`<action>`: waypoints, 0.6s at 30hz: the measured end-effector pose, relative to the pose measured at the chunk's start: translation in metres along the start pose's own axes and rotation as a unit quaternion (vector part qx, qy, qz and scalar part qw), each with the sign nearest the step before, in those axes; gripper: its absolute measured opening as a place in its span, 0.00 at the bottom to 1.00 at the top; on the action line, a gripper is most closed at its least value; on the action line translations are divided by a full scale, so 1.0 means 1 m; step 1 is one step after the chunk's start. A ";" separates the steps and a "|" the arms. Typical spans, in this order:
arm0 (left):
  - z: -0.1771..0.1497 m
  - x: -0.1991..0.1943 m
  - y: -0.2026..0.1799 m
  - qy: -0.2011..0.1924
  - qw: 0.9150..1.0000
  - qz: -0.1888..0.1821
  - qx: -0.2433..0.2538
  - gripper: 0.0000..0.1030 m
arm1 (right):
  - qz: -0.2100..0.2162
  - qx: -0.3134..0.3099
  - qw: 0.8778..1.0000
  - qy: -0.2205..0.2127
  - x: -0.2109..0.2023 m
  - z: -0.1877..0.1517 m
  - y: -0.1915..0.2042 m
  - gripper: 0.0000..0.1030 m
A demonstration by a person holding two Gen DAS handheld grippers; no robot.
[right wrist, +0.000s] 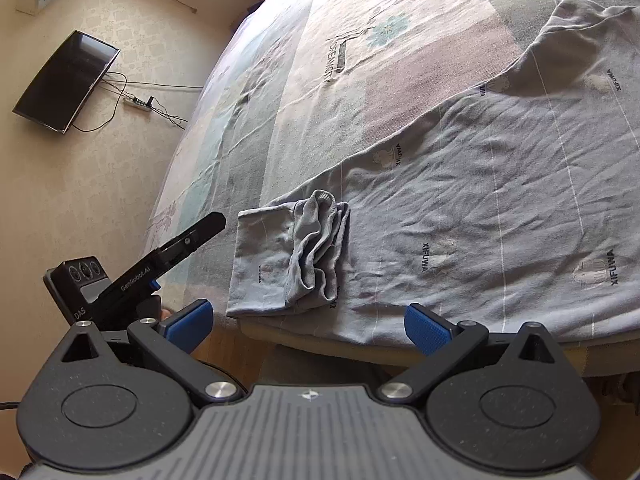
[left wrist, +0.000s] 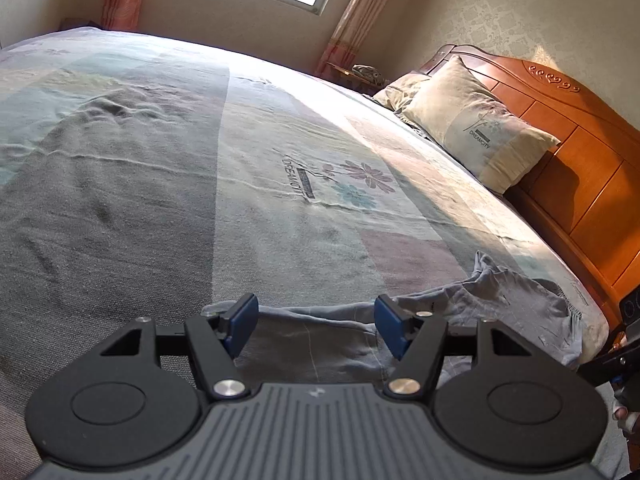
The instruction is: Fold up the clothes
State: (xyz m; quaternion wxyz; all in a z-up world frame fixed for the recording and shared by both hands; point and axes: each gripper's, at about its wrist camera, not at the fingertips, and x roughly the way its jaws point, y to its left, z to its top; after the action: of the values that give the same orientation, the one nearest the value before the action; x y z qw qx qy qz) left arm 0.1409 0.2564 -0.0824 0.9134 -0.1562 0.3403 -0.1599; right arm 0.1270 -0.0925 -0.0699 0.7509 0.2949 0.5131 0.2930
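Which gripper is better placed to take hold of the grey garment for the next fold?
Probably the left. The left gripper is open with the grey garment lying right between its fingers. The right gripper is open too, but hangs off the bed's edge, short of the cloth.

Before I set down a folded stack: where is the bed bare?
Free: the broad sheet between the window-side edge and the flower print, up to the pillows. Crowded: the near edge, where the grey garment spreads with its bunched sleeve, under both open hand-held grippers.
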 end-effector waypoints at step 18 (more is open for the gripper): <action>-0.052 -0.030 -0.010 0.044 0.999 -0.017 0.000 0.69 | 0.044 -0.050 0.998 0.014 0.019 0.018 0.032 1.00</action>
State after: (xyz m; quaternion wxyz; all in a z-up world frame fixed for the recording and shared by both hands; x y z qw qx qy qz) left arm 0.0826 0.2505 -0.0985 0.8946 -0.1549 0.3776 -0.1820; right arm 0.1454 -0.0600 -0.0522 0.7437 0.2750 0.4949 0.3555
